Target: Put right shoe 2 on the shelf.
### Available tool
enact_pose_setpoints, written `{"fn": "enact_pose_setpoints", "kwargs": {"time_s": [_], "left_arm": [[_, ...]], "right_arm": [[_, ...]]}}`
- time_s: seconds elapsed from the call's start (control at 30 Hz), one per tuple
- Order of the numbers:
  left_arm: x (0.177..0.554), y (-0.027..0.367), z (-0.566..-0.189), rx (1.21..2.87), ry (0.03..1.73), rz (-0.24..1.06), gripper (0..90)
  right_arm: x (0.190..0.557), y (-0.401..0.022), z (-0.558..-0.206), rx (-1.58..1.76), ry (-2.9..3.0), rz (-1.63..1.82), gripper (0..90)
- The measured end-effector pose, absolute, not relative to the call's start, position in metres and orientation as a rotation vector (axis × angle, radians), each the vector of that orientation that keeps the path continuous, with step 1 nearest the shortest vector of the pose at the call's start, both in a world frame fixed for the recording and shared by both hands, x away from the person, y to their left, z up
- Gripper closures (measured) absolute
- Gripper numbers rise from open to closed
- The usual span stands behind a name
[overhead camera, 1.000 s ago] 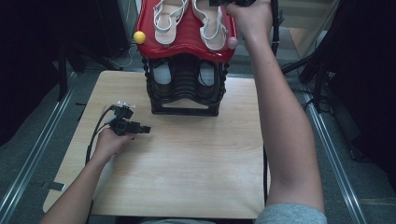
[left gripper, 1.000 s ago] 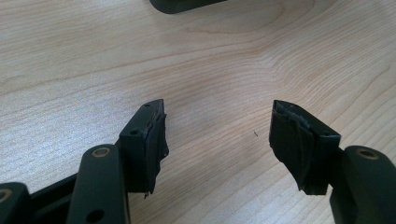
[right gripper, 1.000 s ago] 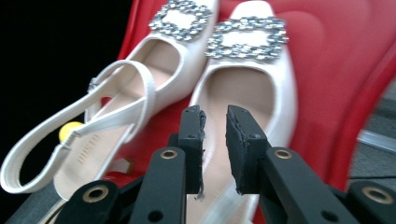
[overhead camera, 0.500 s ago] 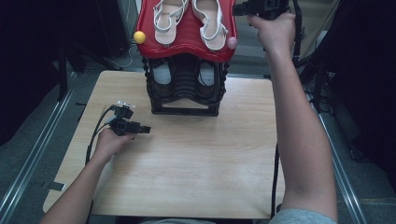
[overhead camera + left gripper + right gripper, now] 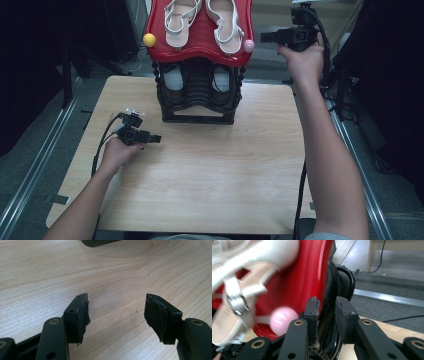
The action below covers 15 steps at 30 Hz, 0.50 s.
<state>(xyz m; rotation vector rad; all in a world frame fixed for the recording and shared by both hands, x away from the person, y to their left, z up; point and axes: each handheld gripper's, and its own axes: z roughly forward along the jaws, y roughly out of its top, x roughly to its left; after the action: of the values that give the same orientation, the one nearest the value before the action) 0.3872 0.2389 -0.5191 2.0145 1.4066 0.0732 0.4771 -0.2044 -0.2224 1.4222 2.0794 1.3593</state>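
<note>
Fingers of the right gripper have just been parting, nothing between them, beside the red top shelf where the white sandals lie, probably just set down. Parked on the wooden table, the left gripper gapes, released and empty.

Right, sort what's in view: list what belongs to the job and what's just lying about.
Job:
- white sandals
- red top shelf
- black shoe rack
- right hand-held gripper, nothing between its jaws, which have just been opening
- pink ball

Lying about:
- left hand-held gripper, open on the table
- yellow ball
</note>
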Motion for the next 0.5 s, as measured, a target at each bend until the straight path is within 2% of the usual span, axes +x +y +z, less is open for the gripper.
{"fn": "enact_pose_setpoints", "kwargs": {"time_s": [0.5], "left_arm": [[0.387, 0.24, -0.519, 2.005, 1.409, 0.082, 36.8]], "right_arm": [[0.462, -0.217, -0.28, 1.453, 2.118, 1.355, 73.4]]}}
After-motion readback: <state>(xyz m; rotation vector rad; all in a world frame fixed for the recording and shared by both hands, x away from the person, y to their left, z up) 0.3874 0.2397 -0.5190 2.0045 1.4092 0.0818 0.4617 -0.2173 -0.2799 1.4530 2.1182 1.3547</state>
